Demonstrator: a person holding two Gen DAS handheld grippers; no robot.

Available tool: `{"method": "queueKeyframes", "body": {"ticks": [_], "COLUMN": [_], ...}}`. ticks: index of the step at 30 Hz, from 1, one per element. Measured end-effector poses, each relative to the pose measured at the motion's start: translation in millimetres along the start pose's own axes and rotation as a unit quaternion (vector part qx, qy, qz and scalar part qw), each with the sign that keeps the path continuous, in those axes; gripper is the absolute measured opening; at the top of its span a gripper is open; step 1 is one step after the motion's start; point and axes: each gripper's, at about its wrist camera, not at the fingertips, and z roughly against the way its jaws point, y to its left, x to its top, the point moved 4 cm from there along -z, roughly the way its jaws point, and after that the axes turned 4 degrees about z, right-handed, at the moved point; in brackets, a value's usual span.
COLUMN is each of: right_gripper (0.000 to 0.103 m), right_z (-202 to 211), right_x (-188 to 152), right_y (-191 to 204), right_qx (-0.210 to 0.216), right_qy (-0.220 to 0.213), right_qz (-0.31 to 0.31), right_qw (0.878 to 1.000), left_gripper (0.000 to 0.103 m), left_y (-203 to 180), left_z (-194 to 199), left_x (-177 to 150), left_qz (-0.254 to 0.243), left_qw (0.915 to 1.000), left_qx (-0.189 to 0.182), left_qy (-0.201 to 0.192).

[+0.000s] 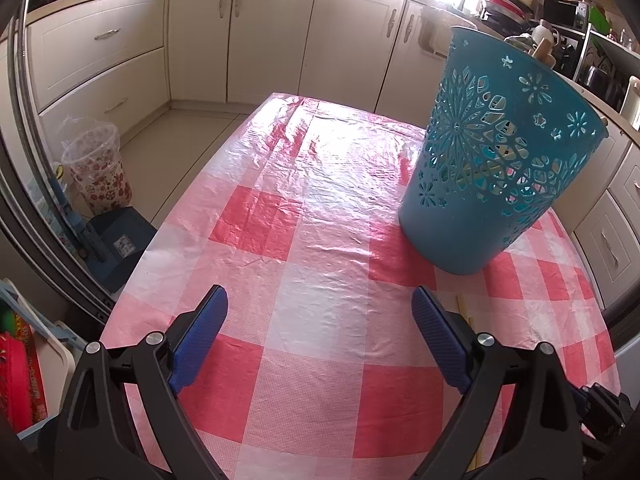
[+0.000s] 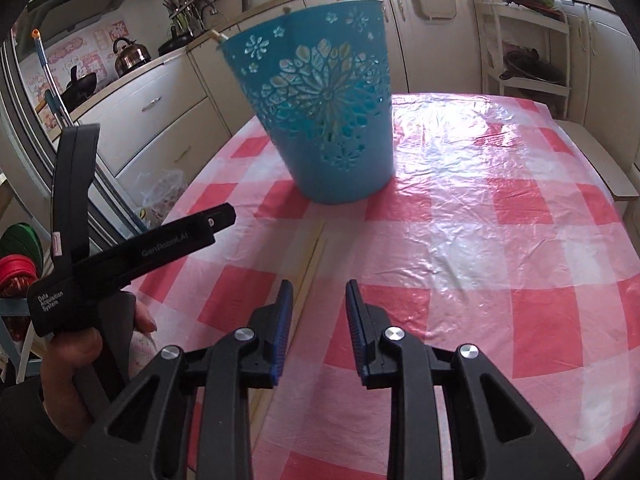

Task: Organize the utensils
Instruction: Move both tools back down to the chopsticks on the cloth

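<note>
Wooden chopsticks (image 2: pixel 310 276), seemingly paired, show fully only beside right gripper (image 2: pixel 319 290)

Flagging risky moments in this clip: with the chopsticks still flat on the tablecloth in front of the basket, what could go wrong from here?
1. The pale chopsticks lie flat on the glossy plastic tablecloth; the right gripper, jaws open and empty, could skid them or snag the film.
2. The tall blue cut-out basket stands just beyond them; a forward push could knock it.
</note>
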Motion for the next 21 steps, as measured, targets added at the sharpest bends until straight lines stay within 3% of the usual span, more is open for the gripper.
{"method": "queueKeyframes", "body": {"ticks": [15, 19, 21], "right_gripper": [0.025, 0.012, 0.011], "right_z": [-26.8, -24.1, -19.6], "right_x": [-5.9, -7.7, -9.1], "right_y": [16.7, 10.3, 3.2], "right_qx": [-0.049, -0.064, -0.067], "right_qy": [0.04, 0.04, 0.04], "right_qz": [0.05, 0.066, 0.068], "right_qw": [0.997, 0.995, 0.995], "left_gripper": [0.089, 0.089, 0.089], "left_y": [0.3, 0.7, 1.1], "left_z": [-0.3, -0.2, -0.6], "left_x": [-0.1, 0.0, -0.1], "left_qz": [0.001, 0.001, 0.002], "left_qw": [1.0, 1.0, 1.0], "left_qx": [0.0, 0.0, -0.001], "left_qy": [0.0, 0.0, -0.001]}}
